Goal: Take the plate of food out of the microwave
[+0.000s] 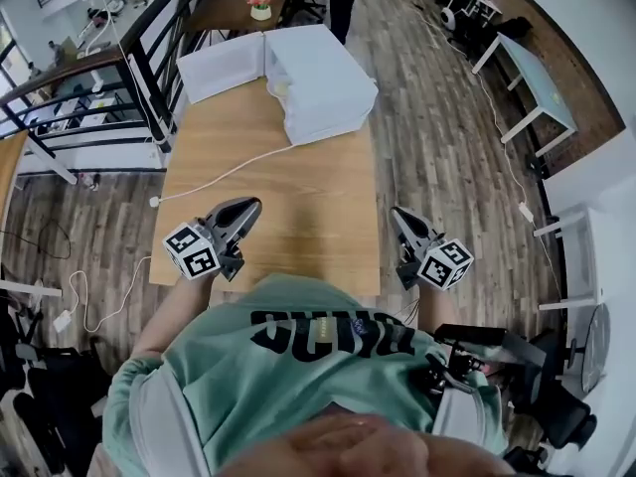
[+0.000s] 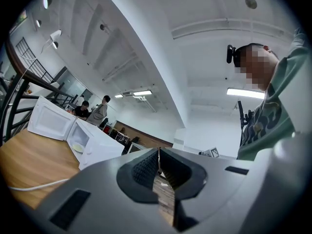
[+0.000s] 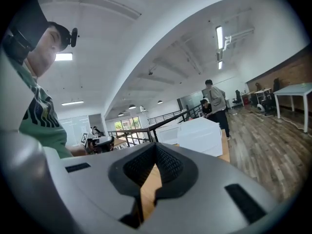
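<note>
A white microwave (image 1: 323, 87) stands at the far end of the wooden table (image 1: 268, 227), its door (image 1: 221, 66) swung open to the left. In the left gripper view the microwave (image 2: 97, 143) shows a pale plate (image 2: 77, 146) inside its cavity, beside the open door (image 2: 48, 118). My left gripper (image 1: 246, 210) hovers over the table's near left part, shut and holding nothing; its pads meet (image 2: 159, 160). My right gripper (image 1: 397, 215) is near the table's right edge, also shut and holding nothing (image 3: 155, 152). Both are well short of the microwave (image 3: 202, 135).
A white cable (image 1: 224, 175) runs across the table from the microwave and off the left edge. A black railing (image 1: 149, 68) stands to the left. Beyond the microwave are a dark table with a flower pot (image 1: 260, 6) and two people (image 2: 97, 112). White desks (image 1: 537, 78) stand at the right.
</note>
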